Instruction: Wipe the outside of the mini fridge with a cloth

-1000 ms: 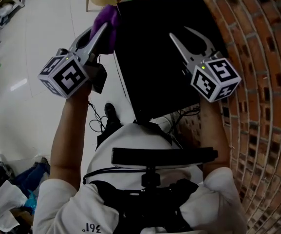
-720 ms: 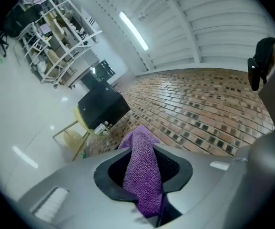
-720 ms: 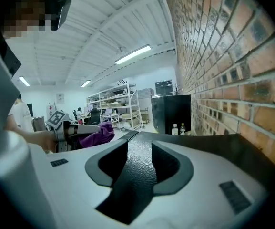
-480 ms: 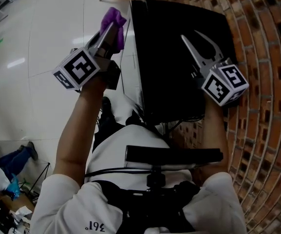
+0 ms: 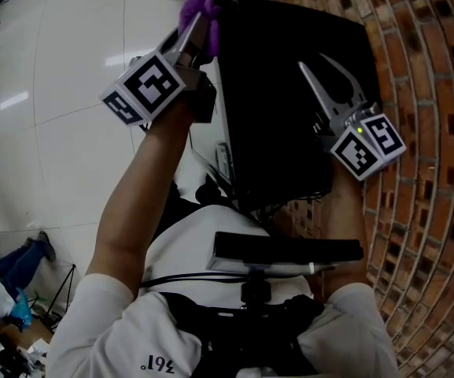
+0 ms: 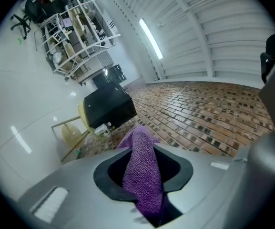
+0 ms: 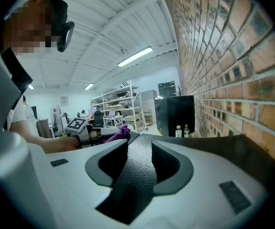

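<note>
Head view, upper centre: the left claw (image 5: 197,31) pinches a purple cloth (image 5: 201,6) against the top left edge of the black mini fridge (image 5: 266,109). The right claw (image 5: 317,63) sits spread and empty over the fridge top. A brick wall (image 5: 431,172) crowds the right side, and white floor (image 5: 61,77) lies at left.

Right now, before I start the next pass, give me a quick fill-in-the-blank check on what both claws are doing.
1. The left claw is shut on a ____ cloth.
2. The right claw, over the mini fridge, has its jaws ____ with nothing between them.
3. The wall beside the fridge is made of ____.
Missing words: purple; open; brick.
</note>
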{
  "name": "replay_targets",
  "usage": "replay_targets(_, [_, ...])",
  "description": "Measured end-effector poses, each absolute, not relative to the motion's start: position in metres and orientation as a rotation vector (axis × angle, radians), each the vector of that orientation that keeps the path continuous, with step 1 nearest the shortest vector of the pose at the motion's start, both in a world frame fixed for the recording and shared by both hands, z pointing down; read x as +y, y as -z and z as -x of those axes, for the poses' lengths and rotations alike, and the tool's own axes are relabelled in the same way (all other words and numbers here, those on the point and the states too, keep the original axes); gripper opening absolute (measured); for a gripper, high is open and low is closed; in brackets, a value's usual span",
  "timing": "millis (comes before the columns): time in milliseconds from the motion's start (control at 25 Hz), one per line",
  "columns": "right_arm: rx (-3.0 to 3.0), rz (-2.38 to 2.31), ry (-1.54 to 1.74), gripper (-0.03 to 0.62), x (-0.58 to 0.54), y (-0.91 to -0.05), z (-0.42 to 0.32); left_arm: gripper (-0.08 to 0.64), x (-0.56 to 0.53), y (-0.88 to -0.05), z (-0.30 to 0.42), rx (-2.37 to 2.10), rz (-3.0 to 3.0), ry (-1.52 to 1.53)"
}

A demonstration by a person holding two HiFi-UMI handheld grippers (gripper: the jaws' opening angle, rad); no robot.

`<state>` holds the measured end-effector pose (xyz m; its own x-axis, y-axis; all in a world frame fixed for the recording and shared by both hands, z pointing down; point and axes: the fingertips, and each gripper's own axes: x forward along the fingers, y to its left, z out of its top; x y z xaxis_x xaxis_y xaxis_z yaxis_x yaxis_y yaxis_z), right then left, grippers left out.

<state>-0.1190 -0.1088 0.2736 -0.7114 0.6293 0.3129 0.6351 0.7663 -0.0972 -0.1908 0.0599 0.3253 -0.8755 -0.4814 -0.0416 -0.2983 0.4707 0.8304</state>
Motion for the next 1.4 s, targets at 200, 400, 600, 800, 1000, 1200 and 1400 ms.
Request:
replay_targets(200, [-2.634,0.97,0.025,0.147,-0.109,-0.273,0.119,0.094,0.061,-0.349,0.198,-2.486,-0.639,1.392])
replay_targets(400, [-2.64,0.955,0.023,0.147,-0.11,-0.272,0.12,0.098,0.062,-0.37,0.204,-2.476,-0.607,1.365])
replay_targets(600, [-2.639,0.954,0.023,0.147,-0.109,-0.272,0.12,0.1,0.063,-0.393,0.207,-2.452,-0.573,1.358])
replay_targets(800, [-2.64,0.955,0.023,0.147,-0.109,-0.271,0.12,0.1,0.064,-0.421,0.208,-2.423,-0.541,1.349])
replay_targets(1000, [-2.64,0.957,0.024,0.147,-0.108,-0.271,0.119,0.1,0.064,-0.452,0.206,-2.401,-0.514,1.321])
replay_targets(1200, [-2.64,0.957,0.023,0.147,-0.108,-0.272,0.119,0.1,0.064,-0.488,0.203,-2.379,-0.479,1.283])
replay_targets(1400, [-2.637,0.959,0.024,0.147,-0.108,-0.272,0.119,0.1,0.062,-0.521,0.196,-2.34,-0.447,1.273])
